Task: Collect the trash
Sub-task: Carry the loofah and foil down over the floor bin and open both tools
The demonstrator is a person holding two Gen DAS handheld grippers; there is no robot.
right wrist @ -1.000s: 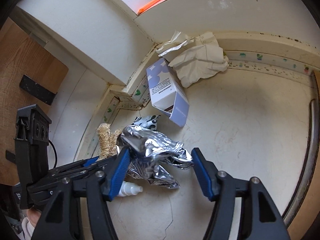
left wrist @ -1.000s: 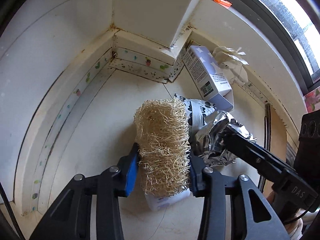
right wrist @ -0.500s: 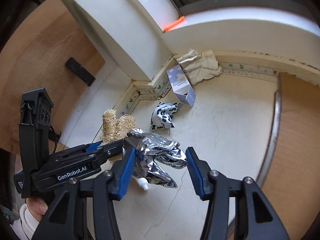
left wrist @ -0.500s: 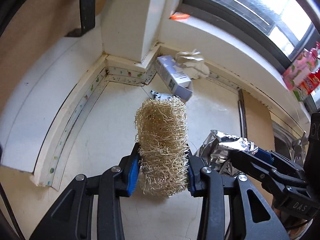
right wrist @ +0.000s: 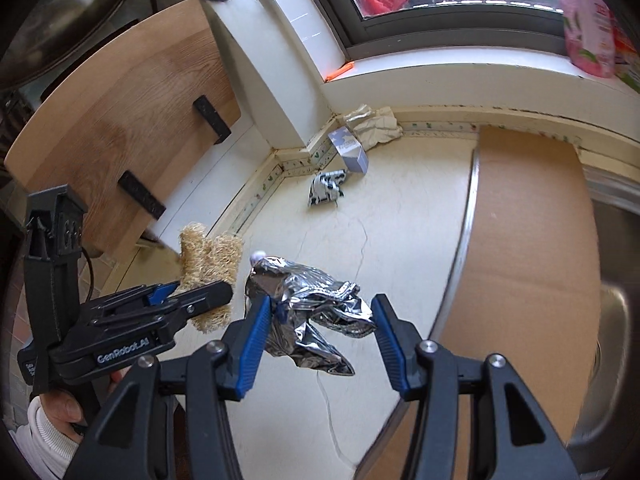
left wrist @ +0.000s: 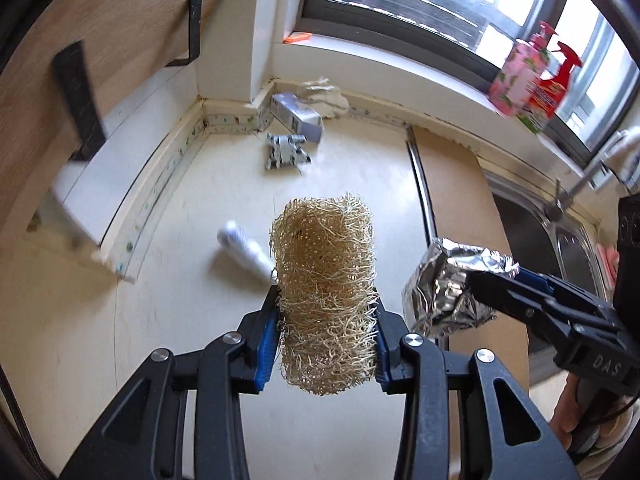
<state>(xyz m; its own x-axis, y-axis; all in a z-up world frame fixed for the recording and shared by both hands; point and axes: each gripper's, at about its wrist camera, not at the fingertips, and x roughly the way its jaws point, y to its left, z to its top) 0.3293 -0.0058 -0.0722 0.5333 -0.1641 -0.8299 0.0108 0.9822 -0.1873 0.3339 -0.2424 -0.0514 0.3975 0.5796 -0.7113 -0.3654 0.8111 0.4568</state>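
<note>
— What shows at the left of the left wrist view?

— A wooden board leans in the upper left, with the pale worktop below it. A small white bottle, blurred, lies on the worktop left of centre.

— And in the middle?

— The left tongs are clamped on a loofah sponge, which stands upright between the blue pads, lifted clear of the worktop. Above it, toward the corner, lie a black-and-white wrapper, a lavender carton and crumpled white paper against the wall.

— The right side?

— The right tongs enter from the lower right with crumpled foil at their tips. Pink bottles stand on the windowsill in the upper right, and a steel sink sits at the right edge.

— How does the right wrist view read?

— At the left, a hand in a white sleeve holds the left tongs with the sponge. In the centre, the right tongs have just been closing, and the foil hangs between them; the left pad presses it and the right pad meets its edge. A brown board fills the right.
</note>
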